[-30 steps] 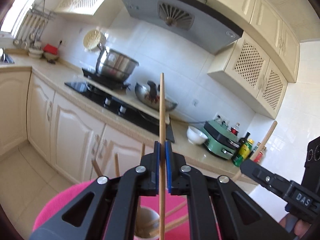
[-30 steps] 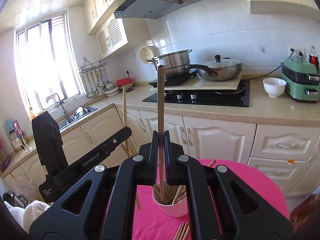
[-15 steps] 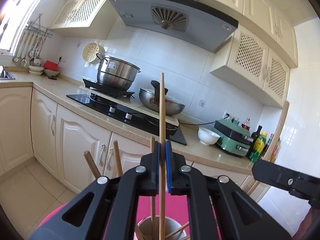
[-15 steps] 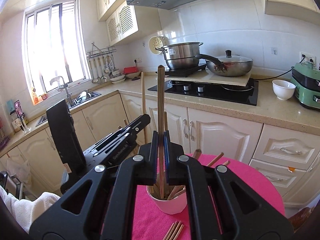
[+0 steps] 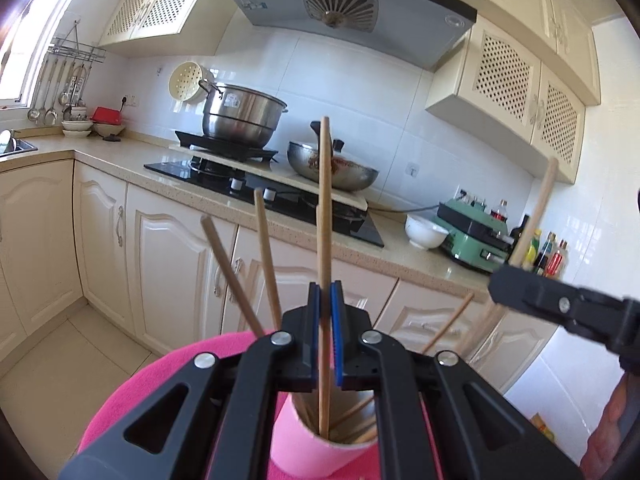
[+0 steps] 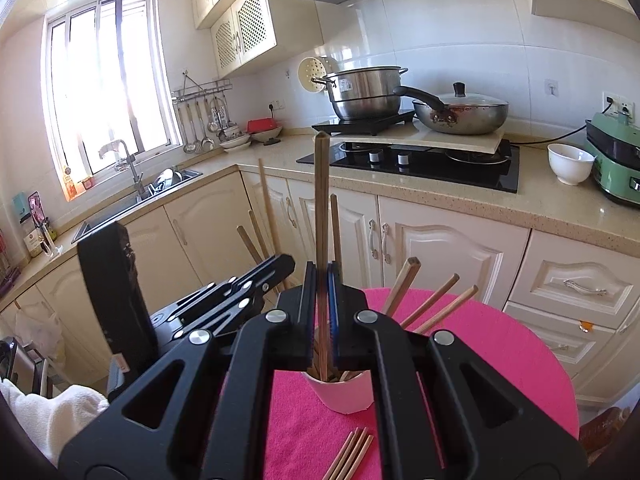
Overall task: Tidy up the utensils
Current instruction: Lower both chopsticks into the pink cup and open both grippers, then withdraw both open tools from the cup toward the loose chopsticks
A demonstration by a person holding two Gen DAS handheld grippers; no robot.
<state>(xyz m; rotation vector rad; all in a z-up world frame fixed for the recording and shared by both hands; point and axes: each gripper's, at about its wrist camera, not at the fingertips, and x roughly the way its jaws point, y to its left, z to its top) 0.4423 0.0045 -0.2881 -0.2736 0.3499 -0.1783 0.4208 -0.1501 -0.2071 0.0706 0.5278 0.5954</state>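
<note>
The round table under a bright pink cloth (image 6: 500,344) carries a small white cup (image 6: 344,394) that serves as landmark. The left gripper (image 5: 325,336) hangs directly above the cup, its blue-padded jaws clamped tight on 1 pale wooden chopstick (image 5: 324,208), which stands upright with its lower end inside the cup. The right gripper (image 6: 322,312) also sits above the cup, tilted slightly downward, jaws pinched on 1 darker brown chopstick (image 6: 321,200), upright, its lower end down in the cup. Several more chopsticks (image 6: 430,302) lean out of the cup. A loose bundle of 4 chopsticks (image 6: 352,454) lies on the cloth, near the cup.
</note>
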